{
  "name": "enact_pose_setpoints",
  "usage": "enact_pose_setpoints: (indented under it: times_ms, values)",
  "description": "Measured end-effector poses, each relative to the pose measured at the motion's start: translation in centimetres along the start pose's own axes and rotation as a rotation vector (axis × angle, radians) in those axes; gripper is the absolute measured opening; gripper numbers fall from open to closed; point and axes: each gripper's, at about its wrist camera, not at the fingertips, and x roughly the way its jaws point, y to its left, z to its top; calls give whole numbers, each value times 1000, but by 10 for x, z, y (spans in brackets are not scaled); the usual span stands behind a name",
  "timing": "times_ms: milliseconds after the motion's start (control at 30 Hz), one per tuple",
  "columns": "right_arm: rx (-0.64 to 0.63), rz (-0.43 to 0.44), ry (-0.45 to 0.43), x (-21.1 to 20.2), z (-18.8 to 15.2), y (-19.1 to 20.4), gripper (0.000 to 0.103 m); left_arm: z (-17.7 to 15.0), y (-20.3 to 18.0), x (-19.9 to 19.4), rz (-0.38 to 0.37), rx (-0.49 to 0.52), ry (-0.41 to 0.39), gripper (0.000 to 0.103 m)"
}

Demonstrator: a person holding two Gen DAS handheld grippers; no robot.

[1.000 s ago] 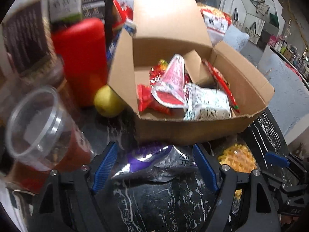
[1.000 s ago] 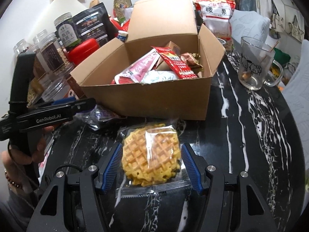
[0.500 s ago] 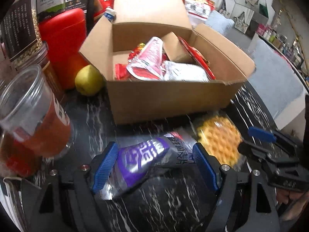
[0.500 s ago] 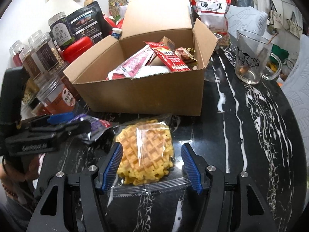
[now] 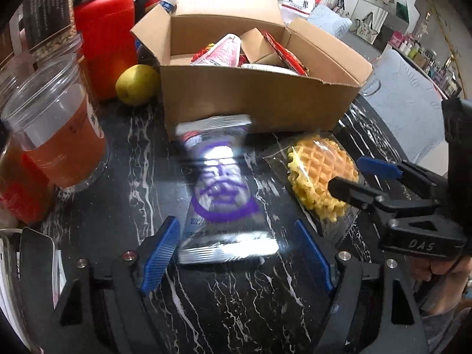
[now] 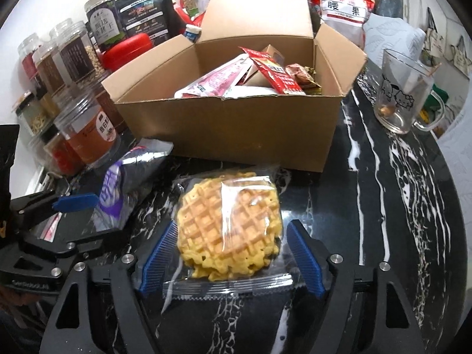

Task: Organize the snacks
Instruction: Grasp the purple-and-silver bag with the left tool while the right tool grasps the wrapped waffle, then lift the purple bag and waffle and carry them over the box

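An open cardboard box (image 5: pixel 250 100) (image 6: pixel 224 124) holding several snack packets stands on the black marble table (image 6: pixel 398 206). In front of it lies a silver and purple snack packet (image 5: pixel 224 188) (image 6: pixel 118 194), lengthwise between the pads of my left gripper (image 5: pixel 236 253), which is open and not pressing on it. A waffle in a clear wrapper (image 6: pixel 230 227) (image 5: pixel 321 174) lies flat on the table between the blue pads of my right gripper (image 6: pixel 231 259). Its jaws are opening, with a gap on the right side. Each gripper also shows in the other's view: right gripper (image 5: pixel 368 180), left gripper (image 6: pixel 73 203).
A plastic cup of orange-red contents (image 5: pixel 56 135), a red container (image 5: pixel 106 44) and a yellow-green fruit (image 5: pixel 135 84) crowd the box's left. Several jars (image 6: pixel 73 59) line the wall. A glass mug (image 6: pixel 404 94) stands at the right, a cashew bag (image 6: pixel 342 8) behind the box.
My left gripper pulled back from the box, and the purple packet now lies lengthwise between its pads instead of crosswise. The right jaws widened off the waffle.
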Motion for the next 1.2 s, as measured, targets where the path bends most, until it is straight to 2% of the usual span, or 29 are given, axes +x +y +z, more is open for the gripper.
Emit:
enact_pose_setpoints:
  times_ms: [67,100,200,300,500,667,733,833,867,933,1000,1200]
  values:
    - [1,1,9,5,1,2,91,2,2,-4,7,-4,-21,80]
    - [4,2,13,7,2,3,92,3,3,-6,8,-6,-31,80]
    - [12,1,27,15,4,5,93,9,9,-7,8,-15,-52,80]
    - [1,-40,55,27,6,9,94,15,15,-2,27,-26,-50,80]
    - [19,-47,85,37,8,7,96,24,31,15,-1,-82,-13,80]
    - [9,-55,81,41,9,8,97,27,32,35,-4,-78,41,80]
    - [-7,-62,77,44,9,9,97,27,30,35,21,-60,25,80]
    - [-25,-68,67,44,7,16,96,29,31,35,8,-74,16,79]
    - [-28,-70,62,43,6,16,94,29,31,35,7,-75,9,77]
    - [-29,-68,53,42,3,18,90,29,29,35,26,-64,0,55]
    - [-24,-65,49,40,1,18,87,28,25,35,64,-37,2,44]
    - [-10,-49,37,24,-12,10,83,18,11,31,-6,-17,18,42]
